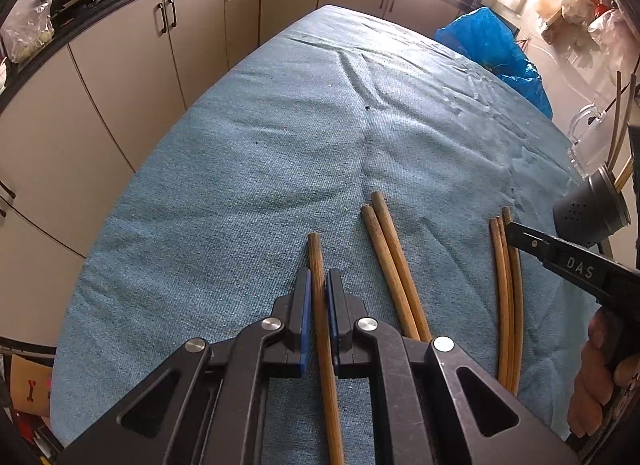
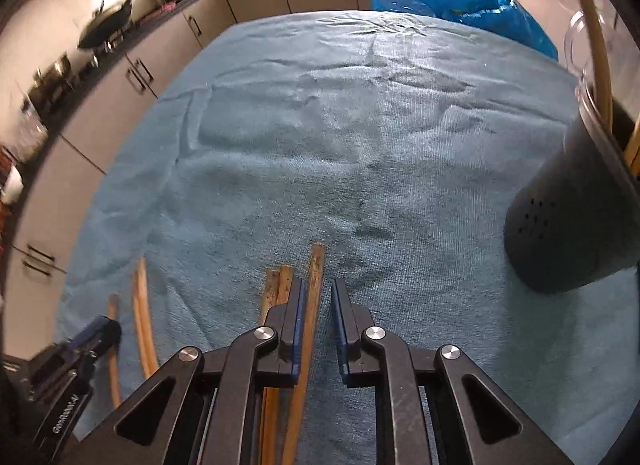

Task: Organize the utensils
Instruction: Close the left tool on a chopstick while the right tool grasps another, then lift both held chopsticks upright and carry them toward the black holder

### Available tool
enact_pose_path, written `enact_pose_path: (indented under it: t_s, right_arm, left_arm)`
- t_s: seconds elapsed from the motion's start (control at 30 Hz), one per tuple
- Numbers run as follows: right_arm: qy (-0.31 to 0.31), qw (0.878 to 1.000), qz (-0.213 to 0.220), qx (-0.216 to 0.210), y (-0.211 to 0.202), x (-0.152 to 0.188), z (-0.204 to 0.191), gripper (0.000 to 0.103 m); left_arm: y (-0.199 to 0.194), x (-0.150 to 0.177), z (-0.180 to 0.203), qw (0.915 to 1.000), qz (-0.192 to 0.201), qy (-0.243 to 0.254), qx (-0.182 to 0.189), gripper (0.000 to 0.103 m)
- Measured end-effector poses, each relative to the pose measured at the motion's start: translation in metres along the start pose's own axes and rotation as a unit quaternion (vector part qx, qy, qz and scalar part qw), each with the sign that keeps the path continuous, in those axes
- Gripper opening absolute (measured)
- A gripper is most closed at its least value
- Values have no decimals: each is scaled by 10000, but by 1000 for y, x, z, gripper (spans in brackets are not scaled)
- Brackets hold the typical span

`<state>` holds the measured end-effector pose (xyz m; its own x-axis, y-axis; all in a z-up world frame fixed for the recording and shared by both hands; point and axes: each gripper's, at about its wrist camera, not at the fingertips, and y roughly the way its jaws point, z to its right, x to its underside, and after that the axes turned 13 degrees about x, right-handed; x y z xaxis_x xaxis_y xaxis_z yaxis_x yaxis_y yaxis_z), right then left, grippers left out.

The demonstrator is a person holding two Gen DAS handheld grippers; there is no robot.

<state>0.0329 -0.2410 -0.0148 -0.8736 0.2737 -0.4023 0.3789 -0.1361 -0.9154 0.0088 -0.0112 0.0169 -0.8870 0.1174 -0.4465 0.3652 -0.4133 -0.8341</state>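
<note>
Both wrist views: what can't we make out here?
- Single chopstick, left wrist view: near end hidden under the left tool.
- Right tool grip: a gap shows beside its chopstick; contact unclear.
- Dark holder: cut off by the right edge; contents mostly hidden.
- Counter pans, right wrist view: motion-blurred.

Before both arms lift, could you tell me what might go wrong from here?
The right gripper straddles one brown wooden chopstick with a gap at the right pad, so it may slip. Two neighbouring wooden chopsticks touch its left finger and could drag. The tall dark perforated holder nearby could tip.
</note>
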Motion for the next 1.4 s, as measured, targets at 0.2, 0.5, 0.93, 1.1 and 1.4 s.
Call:
enact_pose_path:
  t_s: [0.2, 0.5, 0.93, 1.1, 1.4]
  right_arm:
    - [-396, 9981, 112, 454, 3, -5, -14, 9]
    - [269, 9940, 932, -509, -45, 6, 20, 8]
    - [827, 9485, 2831, -1160, -157, 56, 64, 8]
    - [927, 9372, 3159, -1150, -179, 75, 70, 8]
    - [1068, 9295, 3326, -1186, -194, 89, 85, 8]
  left_arm:
    - [3, -6, 2, 10000, -43, -25, 21, 7]
    - [-28, -6, 7, 9971, 460, -57, 598, 7]
    - [-129, -3, 50, 9792, 1808, 504, 768, 6]
    - [-145, -2, 57, 9754, 1982, 553, 793, 6]
    - [-160, 4, 67, 9730, 2068, 636, 804, 6]
